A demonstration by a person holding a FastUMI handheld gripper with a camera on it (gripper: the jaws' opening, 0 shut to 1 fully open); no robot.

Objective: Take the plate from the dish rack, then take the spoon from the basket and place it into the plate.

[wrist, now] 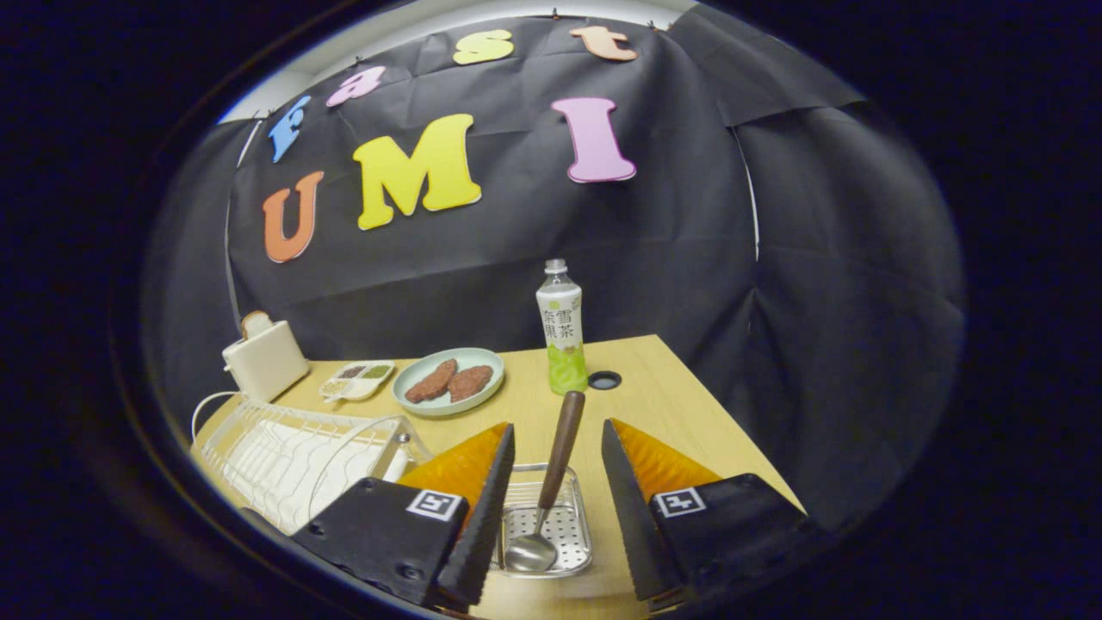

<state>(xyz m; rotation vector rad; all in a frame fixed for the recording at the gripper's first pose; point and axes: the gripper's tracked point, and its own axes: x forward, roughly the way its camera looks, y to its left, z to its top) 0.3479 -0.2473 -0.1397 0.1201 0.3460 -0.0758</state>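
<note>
Now, with the gripper [558,482] wide open and empty above the metal basket [564,525], the wooden-handled spoon [547,499] inside likely needs grasping next.

A staged kitchen booth: wooden table [671,405] with toaster [264,357], dish rack [293,456], and black cloth wall [671,241].

Pale green plate [448,381] with brown patties [449,381]; brown-handled silver spoon [547,491]; white dish rack [293,456]; light wood worktop [671,413]; cream toaster [264,357].
</note>
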